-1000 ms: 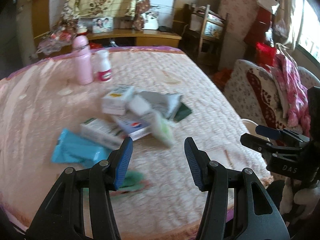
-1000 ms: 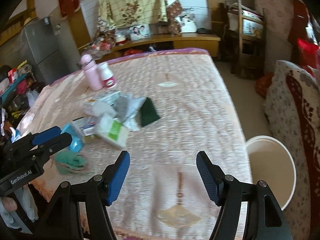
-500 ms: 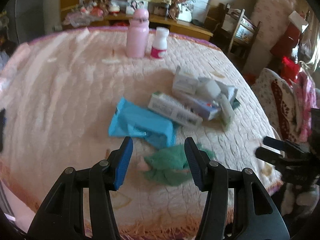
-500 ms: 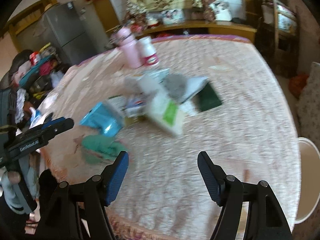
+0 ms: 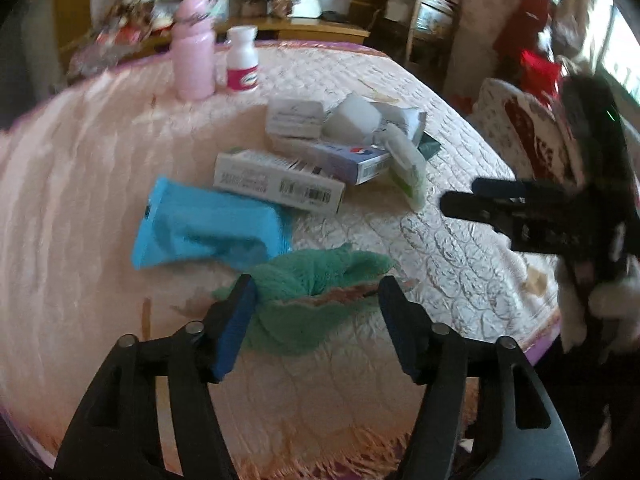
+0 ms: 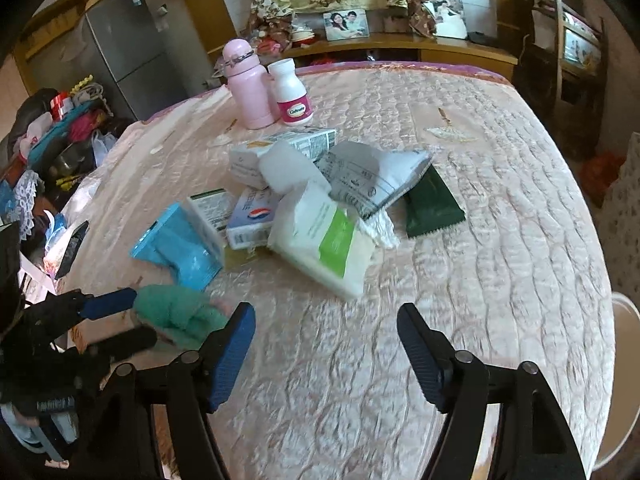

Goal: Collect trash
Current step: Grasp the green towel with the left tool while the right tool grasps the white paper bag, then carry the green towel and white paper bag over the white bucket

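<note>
The left tool (image 5: 316, 304) is hanging over the near edge of the tabletop (image 5: 460, 248) with its jaws apart, and they have just been opening wider; the crumpled green cloth (image 5: 320, 276) is lying between the two blue pads without either one pressing on it, so nothing is gripped yet. That cloth is sitting directly ahead of and beneath the left tool, bunched into a soft lump whose longer stretch is running roughly across the gap from pad to pad, which looks like it is setting up a straight pinch once the jaws come down and close. In the right wrist view the same green cloth (image 6: 180, 316) is showing well off to the left of the right tool (image 6: 326, 332), so the left hand is clearly the nearer one. The right tool is also standing open, its jaws having just been widening too, with only bare quilted cover between them. The cloth is looking fuzzy and limp, with a pinkish rim along one fold, and it should be squashing easily under the pads. Just beyond it a flat blue packet (image 5: 208, 228) is lying beside it, then a heap of cartons and wrappers (image 6: 304, 200), including a white pack with a green label (image 6: 324, 240) and a dark green sachet (image 6: 432, 208). A pink bottle (image 6: 248, 88) and a white pill bottle (image 6: 292, 96) are standing upright farther back, well apart from the cloth.
</note>
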`<state>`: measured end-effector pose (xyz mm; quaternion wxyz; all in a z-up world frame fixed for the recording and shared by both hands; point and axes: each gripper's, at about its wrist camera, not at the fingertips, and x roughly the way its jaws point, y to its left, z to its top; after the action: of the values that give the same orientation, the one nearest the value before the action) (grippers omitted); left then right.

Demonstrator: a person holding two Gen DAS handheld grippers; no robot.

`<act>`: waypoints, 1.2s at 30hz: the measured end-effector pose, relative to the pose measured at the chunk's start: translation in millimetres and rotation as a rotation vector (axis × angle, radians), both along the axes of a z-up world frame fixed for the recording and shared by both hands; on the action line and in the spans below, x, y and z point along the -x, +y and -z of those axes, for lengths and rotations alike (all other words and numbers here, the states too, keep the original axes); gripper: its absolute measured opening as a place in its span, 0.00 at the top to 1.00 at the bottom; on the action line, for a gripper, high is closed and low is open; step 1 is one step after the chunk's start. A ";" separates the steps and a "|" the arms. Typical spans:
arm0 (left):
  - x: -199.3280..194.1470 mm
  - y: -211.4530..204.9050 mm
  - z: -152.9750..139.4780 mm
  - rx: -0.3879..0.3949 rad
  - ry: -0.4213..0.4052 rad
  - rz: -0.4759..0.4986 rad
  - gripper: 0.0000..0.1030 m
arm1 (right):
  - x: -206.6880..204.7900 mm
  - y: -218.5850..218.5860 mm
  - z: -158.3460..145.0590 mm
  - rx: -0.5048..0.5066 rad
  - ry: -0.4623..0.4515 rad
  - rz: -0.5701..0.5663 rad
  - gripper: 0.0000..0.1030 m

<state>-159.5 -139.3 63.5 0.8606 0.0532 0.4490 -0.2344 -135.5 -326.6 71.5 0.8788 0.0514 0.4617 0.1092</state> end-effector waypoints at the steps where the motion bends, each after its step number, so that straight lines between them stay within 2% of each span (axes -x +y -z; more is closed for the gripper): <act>1: -1.4 -2.6 1.5 -0.017 -0.003 0.009 0.35 | -6.2 0.8 2.6 0.008 0.004 -0.014 0.26; 5: -6.7 -10.6 10.5 -0.078 -0.020 0.038 0.24 | -23.1 7.9 12.1 0.024 0.007 -0.054 0.26; 8: -11.6 -20.0 17.2 -0.146 -0.041 0.060 0.24 | -35.1 15.0 19.1 0.046 -0.007 -0.068 0.27; 9: -13.0 -21.2 18.0 -0.153 -0.042 0.067 0.24 | -38.7 15.0 20.7 0.037 -0.015 -0.069 0.30; 10: -14.6 -22.1 18.5 -0.156 -0.041 0.073 0.24 | -40.7 14.0 22.2 0.021 -0.020 -0.072 0.35; 12: -17.1 -20.8 19.2 -0.150 -0.034 0.077 0.26 | -42.9 11.2 23.6 -0.014 -0.017 -0.079 0.65; 13: -17.6 -19.4 19.0 -0.142 -0.033 0.077 0.29 | -43.7 9.1 24.5 -0.023 -0.015 -0.072 0.68; 15: -18.1 -15.0 17.3 -0.153 -0.049 0.053 0.57 | -40.0 4.9 22.4 -0.036 -0.022 -0.063 0.76; 17: -19.0 -7.6 13.6 -0.139 -0.047 0.027 0.69 | -32.3 -0.6 17.5 -0.057 -0.023 -0.060 0.82; 19: -20.8 2.1 8.8 -0.066 -0.001 0.015 0.74 | -23.0 -5.3 10.4 -0.080 -0.034 -0.059 0.84; 21: -18.2 5.8 3.3 -0.027 0.018 0.015 0.76 | -13.2 -10.3 2.3 -0.102 -0.047 -0.060 0.84; 29: 4.1 -22.8 -23.4 0.015 -0.025 0.058 0.77 | 21.6 -30.4 -19.7 -0.078 -0.048 -0.023 0.84; 36: 6.4 -53.9 -31.8 0.027 -0.037 0.064 0.77 | 44.2 -60.6 -30.6 -0.035 -0.056 0.036 0.84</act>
<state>-166.0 -193.3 95.3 0.8616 0.0604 0.4278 -0.2665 -179.7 -387.1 102.0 0.8922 0.0721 0.4338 0.1030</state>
